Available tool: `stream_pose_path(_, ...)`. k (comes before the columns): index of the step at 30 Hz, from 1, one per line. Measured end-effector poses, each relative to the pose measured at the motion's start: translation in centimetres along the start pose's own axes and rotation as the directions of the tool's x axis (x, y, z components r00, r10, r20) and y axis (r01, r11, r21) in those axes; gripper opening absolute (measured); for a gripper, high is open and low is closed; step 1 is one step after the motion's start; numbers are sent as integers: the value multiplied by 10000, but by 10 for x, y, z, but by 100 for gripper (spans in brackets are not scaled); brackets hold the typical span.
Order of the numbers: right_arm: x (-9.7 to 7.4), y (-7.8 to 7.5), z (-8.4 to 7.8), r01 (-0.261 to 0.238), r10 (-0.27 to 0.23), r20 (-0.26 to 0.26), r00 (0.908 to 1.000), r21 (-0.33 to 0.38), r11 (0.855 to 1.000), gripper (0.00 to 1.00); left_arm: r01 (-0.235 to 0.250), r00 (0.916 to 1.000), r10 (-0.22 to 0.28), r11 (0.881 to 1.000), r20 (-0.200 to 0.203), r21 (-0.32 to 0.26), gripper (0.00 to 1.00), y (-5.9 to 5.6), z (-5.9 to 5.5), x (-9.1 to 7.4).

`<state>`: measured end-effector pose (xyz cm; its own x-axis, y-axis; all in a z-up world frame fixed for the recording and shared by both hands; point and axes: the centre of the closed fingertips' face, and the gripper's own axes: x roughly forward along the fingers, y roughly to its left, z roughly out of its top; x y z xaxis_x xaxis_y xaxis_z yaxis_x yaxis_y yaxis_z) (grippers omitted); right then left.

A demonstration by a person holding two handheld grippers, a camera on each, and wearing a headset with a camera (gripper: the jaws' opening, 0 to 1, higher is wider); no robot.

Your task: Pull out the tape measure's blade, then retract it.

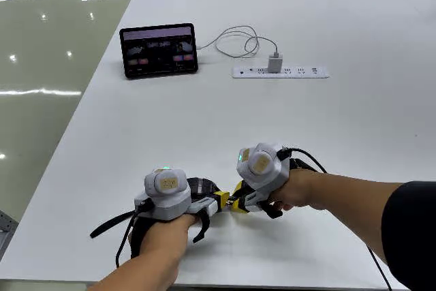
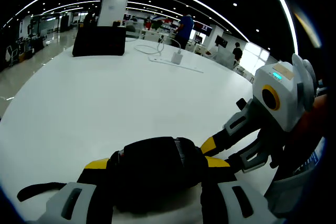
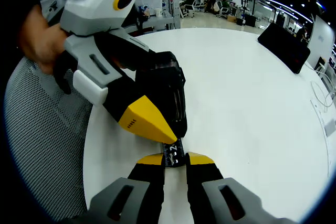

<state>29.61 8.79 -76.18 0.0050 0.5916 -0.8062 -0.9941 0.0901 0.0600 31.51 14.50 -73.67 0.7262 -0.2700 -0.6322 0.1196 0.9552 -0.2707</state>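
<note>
Tape measure (image 3: 167, 93) is clamped by the left gripper (image 2: 157, 163), blade (image 3: 173, 152) pinched by the right gripper (image 3: 174, 160) — barely drawn; retraction is left.

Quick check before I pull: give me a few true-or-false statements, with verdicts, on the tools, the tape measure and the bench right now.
1. The left tool is shut on the tape measure. True.
2. The right tool is open, clear of the blade. False: it pinches the blade's tip.
3. The blade is drawn far out. False: a short stretch shows between case and right tool.
4. A charger sits in the power strip. True.
5. The tablet screen is off. False: it is lit.
</note>
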Motion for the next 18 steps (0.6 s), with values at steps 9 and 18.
stream_pose_path(9,6,2,7,30,-29,17,10000,-215,9998,11,6,10000,-5,10000,26,-80,63,0,1,0)
stream_pose_path(18,11,2,11,33,-32,4,10000,-366,9993,11,49,10000,-49,9999,-31,-123,63,0,1,0)
